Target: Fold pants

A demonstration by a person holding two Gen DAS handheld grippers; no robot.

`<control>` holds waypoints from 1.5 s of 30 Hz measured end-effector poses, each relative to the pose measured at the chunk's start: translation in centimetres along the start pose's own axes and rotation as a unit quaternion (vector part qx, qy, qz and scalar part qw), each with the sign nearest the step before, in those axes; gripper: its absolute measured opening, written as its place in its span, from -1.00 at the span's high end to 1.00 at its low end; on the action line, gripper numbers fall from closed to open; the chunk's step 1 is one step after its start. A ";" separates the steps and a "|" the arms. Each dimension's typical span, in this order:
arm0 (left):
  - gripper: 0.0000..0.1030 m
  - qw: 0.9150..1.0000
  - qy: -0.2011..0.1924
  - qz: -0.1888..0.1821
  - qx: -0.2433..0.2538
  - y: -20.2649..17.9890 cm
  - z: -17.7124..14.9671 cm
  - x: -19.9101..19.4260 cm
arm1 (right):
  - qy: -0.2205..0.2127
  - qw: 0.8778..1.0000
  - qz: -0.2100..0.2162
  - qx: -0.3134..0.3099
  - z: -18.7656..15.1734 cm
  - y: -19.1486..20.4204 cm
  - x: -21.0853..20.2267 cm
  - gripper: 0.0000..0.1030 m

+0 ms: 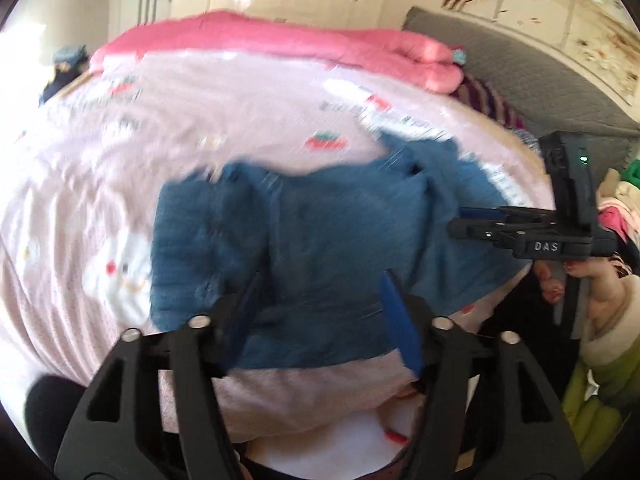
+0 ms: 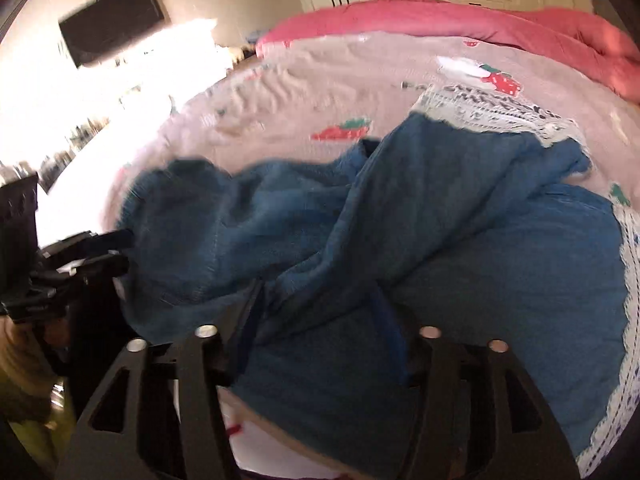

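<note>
Blue pants (image 1: 320, 236) lie bunched and partly folded on a pink bed sheet (image 1: 200, 120); in the right wrist view the pants (image 2: 440, 248) fill the middle. My left gripper (image 1: 320, 304) is open, its blue-padded fingers (image 1: 396, 312) spread over the pants' near edge. My right gripper (image 2: 316, 312) is open too, fingers apart above the cloth. The right gripper also shows in the left wrist view (image 1: 480, 220) at the pants' right edge, and the left gripper shows in the right wrist view (image 2: 112, 252) at their left edge. Both frames are motion-blurred.
A pink quilt (image 1: 300, 44) lies folded along the bed's far side. A grey padded headboard (image 1: 520, 80) stands at the right. Clothes (image 1: 616, 200) pile beside the bed. A dark wall screen (image 2: 112, 32) hangs at the left.
</note>
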State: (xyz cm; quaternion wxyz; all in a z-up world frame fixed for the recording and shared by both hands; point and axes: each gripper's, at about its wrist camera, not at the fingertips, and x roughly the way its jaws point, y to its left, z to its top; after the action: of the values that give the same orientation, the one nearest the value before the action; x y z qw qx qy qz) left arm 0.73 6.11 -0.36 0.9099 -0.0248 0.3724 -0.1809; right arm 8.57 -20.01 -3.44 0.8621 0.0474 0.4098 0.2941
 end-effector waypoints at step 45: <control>0.85 0.978 0.028 -0.184 0.098 -12.8 3.1 9.6 | -0.044 0.973 -0.131 0.187 2.9 -17.4 -11.9 0.83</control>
State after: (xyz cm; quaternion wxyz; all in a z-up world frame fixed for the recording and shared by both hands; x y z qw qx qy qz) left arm 5.21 -9.41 -2.25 0.8483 0.0010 0.3671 -0.3817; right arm 13.01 -40.42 0.96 0.8861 0.1662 0.4221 0.0948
